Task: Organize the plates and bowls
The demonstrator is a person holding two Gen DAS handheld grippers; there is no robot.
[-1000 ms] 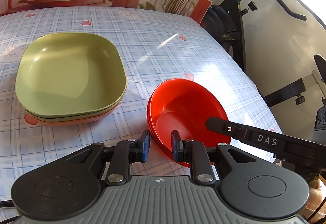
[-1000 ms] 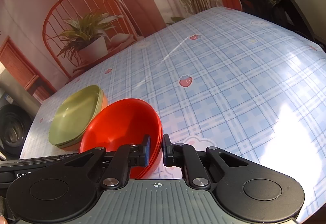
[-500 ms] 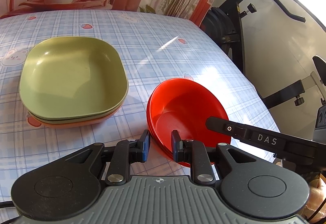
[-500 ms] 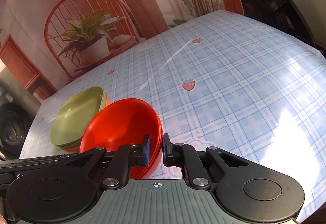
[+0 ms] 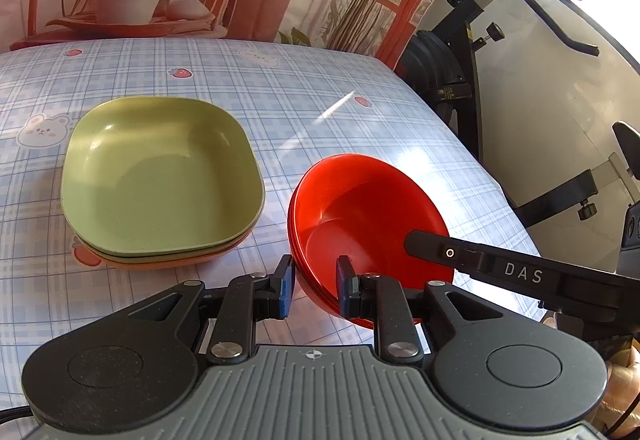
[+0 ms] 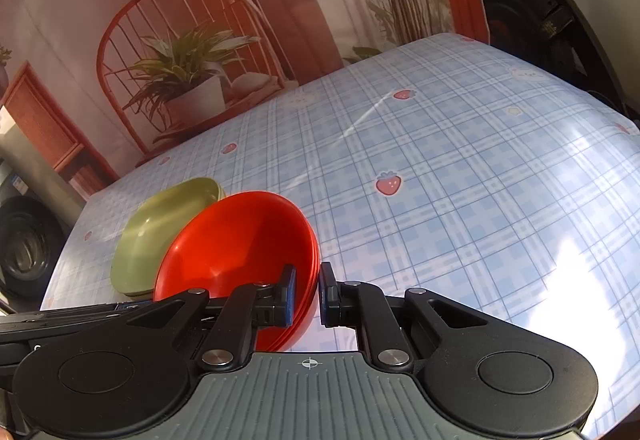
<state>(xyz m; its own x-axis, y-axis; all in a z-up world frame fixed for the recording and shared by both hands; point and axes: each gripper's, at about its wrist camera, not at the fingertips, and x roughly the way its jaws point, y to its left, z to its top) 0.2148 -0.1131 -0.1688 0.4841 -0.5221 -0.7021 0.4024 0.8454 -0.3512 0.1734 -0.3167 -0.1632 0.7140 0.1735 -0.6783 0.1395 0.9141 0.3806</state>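
Left gripper (image 5: 313, 286): fingers straddle the near-left rim of the red bowls, one pad outside, one inside; contact with the rim cannot be told
Right gripper (image 6: 307, 294): fingers clamped on the red bowls' rim, one pad inside, one outside
Red bowls (image 5: 368, 216): nested stack at 5 o'clock on the tablecloth (image 5: 304, 108), tilted
Green plates (image 5: 160, 176): stacked over an orange one, at 9 o'clock of the red bowls, just beside them
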